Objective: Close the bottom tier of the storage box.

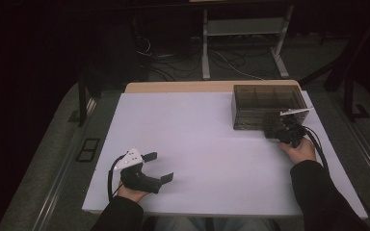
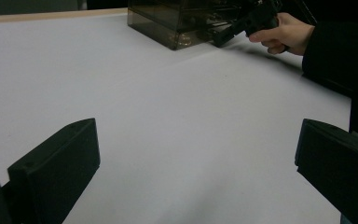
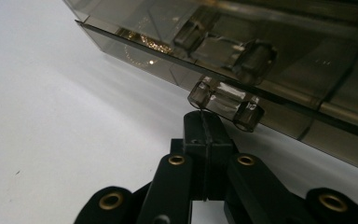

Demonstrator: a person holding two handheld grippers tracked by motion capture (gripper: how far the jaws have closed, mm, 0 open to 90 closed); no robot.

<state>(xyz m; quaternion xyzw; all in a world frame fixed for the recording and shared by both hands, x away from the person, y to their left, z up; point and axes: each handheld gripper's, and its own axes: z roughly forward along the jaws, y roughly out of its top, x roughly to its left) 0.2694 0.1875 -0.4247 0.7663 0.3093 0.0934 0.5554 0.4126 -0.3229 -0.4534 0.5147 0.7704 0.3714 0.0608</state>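
A smoked, see-through plastic box (image 1: 265, 103) with inner compartments stands at the far right of the white table top (image 1: 197, 139). My right gripper (image 1: 275, 131) is shut, its two jaws pressed flat together with nothing between them. In the right gripper view its tips (image 3: 204, 116) sit just under the box's lower latch clasp (image 3: 226, 105), at the front wall of the box (image 3: 279, 56). My left gripper (image 1: 160, 167) rests near the front left of the table, open wide and empty (image 2: 198, 140). The left gripper view shows the box (image 2: 177, 23) and the right gripper (image 2: 223, 33) far off.
A strip of wooden table edge (image 1: 183, 86) runs behind the white sheet. On the floor beyond lie cables (image 1: 173, 60), and the metal legs of another desk (image 1: 205, 48) stand there. The white sheet stretches bare between the two grippers.
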